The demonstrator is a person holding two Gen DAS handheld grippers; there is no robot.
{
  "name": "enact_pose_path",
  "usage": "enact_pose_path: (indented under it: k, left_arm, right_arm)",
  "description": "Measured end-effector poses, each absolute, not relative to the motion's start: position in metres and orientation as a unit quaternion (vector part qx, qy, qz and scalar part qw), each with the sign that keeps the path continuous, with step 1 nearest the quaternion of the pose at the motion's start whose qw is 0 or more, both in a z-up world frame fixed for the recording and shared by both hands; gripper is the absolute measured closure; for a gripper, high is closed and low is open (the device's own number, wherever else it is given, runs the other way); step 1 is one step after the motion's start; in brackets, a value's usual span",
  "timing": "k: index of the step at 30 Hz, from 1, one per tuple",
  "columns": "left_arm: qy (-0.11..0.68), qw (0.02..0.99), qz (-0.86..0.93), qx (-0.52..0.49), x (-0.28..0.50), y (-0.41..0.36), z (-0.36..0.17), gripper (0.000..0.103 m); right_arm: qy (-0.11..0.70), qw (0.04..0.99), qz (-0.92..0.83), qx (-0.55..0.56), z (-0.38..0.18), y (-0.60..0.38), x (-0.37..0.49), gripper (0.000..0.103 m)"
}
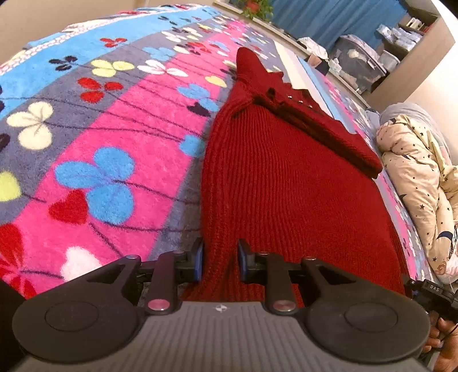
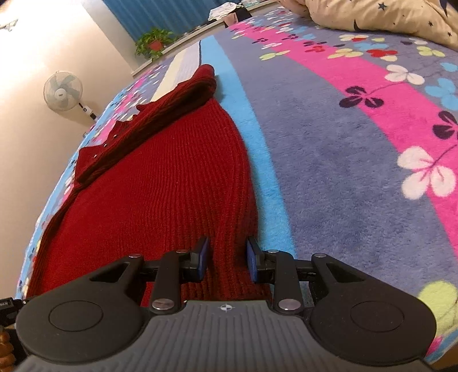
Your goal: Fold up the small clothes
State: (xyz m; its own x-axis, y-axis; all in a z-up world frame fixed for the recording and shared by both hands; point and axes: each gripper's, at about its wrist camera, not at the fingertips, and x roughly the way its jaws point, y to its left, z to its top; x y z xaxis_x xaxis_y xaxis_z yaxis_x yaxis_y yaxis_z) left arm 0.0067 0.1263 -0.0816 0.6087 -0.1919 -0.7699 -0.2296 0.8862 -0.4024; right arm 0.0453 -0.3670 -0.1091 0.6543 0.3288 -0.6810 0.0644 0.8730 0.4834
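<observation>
A dark red ribbed knit sweater [image 1: 274,183] lies flat on a flowered fleece blanket [image 1: 114,137]. A sleeve [image 1: 315,126] is folded across its upper part. My left gripper [image 1: 220,263] sits at the sweater's near left hem corner, with the knit bunched between its blue pads [image 1: 199,263]; the jaws stand a little apart around the fabric. In the right wrist view the same sweater [image 2: 160,186] fills the left half. My right gripper [image 2: 227,261] sits at the near right hem corner, with the knit between its blue pads [image 2: 203,261] in the same way.
A cream star-print quilt [image 1: 418,186] is bunched at the bed's right side; it also shows in the right wrist view [image 2: 380,17]. A fan [image 2: 63,91] and a potted plant [image 2: 154,43] stand by the wall. Storage bins [image 1: 360,63] stand beyond the bed.
</observation>
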Motion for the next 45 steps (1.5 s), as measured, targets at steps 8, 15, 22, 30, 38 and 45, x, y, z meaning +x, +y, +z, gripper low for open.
enact_pose_path:
  k: [8, 15, 22, 30, 38, 45]
  left_arm:
    - [0.453, 0.868, 0.018, -0.202, 0.009, 0.117, -0.084, 0.081]
    - [0.418, 0.892, -0.01, -0.173, 0.006, 0.11, -0.065, 0.092]
    - [0.362, 0.917, -0.062, -0.158, -0.013, 0.109, -0.019, 0.093]
    - [0.305, 0.919, -0.148, -0.2, -0.079, 0.141, 0.045, 0.093]
    - [0.313, 0.907, -0.166, -0.229, -0.051, 0.155, 0.071, 0.093]
    - [0.425, 0.868, -0.095, -0.239, 0.115, 0.171, 0.013, 0.093]
  right_arm:
    - [0.403, 0.886, 0.059, 0.22, -0.108, -0.366, 0.044, 0.09]
    - [0.366, 0.901, 0.057, 0.223, -0.082, -0.376, 0.041, 0.094]
    - [0.315, 0.911, 0.12, 0.238, -0.021, -0.397, 0.012, 0.096]
    - [0.262, 0.918, 0.14, 0.264, 0.028, -0.405, -0.067, 0.097]
    - [0.244, 0.92, 0.102, 0.289, 0.044, -0.432, -0.083, 0.097]
    - [0.358, 0.891, 0.035, 0.278, 0.015, -0.435, 0.088, 0.097]
